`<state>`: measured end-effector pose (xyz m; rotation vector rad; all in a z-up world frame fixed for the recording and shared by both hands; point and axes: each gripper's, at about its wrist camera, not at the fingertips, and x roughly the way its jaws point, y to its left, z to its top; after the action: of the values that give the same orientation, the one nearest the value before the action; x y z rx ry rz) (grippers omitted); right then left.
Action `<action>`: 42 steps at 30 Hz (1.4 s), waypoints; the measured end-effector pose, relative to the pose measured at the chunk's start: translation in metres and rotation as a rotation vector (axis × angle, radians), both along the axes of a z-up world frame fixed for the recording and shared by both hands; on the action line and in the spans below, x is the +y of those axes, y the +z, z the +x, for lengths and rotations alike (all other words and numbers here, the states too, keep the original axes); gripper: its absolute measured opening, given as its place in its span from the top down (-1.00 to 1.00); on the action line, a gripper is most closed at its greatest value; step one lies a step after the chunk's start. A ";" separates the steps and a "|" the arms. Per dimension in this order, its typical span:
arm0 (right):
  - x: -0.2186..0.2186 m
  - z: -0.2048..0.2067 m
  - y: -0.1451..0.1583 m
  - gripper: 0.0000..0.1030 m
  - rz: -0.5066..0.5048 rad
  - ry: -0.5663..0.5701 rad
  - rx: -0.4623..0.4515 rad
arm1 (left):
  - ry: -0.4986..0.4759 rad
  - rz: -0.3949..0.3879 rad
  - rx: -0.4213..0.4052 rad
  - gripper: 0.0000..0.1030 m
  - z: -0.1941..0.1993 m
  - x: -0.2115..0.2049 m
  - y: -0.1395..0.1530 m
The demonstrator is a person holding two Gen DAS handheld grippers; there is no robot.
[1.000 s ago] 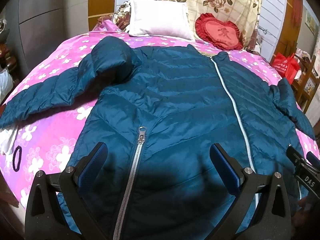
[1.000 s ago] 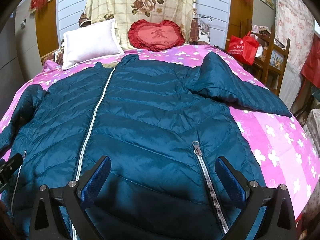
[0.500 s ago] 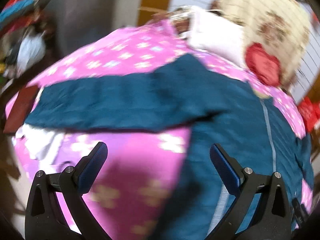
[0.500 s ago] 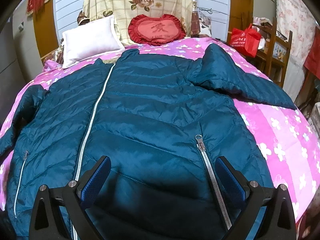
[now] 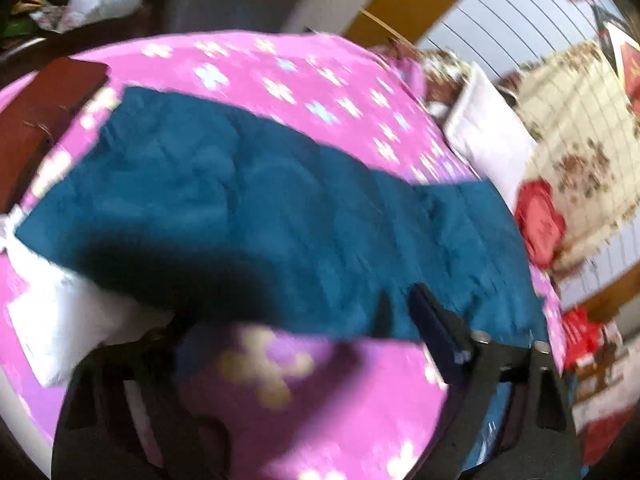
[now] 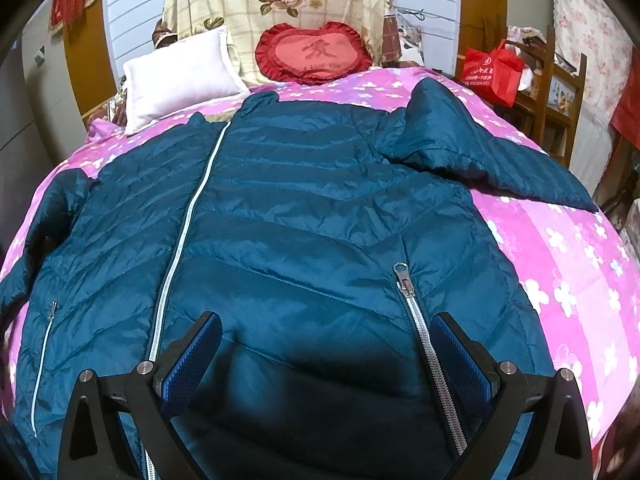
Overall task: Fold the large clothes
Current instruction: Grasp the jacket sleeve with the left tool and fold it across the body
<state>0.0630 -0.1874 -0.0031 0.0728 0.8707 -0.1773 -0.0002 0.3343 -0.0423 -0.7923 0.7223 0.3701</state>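
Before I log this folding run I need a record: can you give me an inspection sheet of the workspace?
Surface: bed with pink flowered sheet.
Job's things: teal puffer jacket spread flat, zipped, both sleeves out sideways.
Clutter: white cloth at the bed edge by the left sleeve.
Grippers: left gripper blurred, jaws closing, nothing between them; right gripper open above the hem.
Cables: nothing seen.
Surroundings: white pillow, red heart cushion, red bag.
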 end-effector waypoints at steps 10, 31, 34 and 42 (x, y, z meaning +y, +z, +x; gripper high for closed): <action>0.000 0.003 -0.003 -1.00 0.005 0.010 0.015 | 0.160 -0.202 -0.072 0.54 -0.008 0.048 -0.018; -0.008 -0.016 0.022 -1.00 0.010 -0.019 -0.070 | -0.258 -0.012 -0.332 0.82 0.054 -0.100 0.101; -0.012 -0.030 0.036 -1.00 -0.043 -0.048 -0.127 | -0.284 -0.021 -0.327 0.82 0.069 -0.119 0.104; -0.052 -0.053 0.050 -1.00 -0.058 -0.151 -0.166 | -0.469 -0.055 -0.413 0.82 0.095 -0.214 0.147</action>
<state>0.0097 -0.2393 0.0472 0.0976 0.6940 -0.3328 0.0950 0.1200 0.1042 -0.6957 0.5077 -0.2339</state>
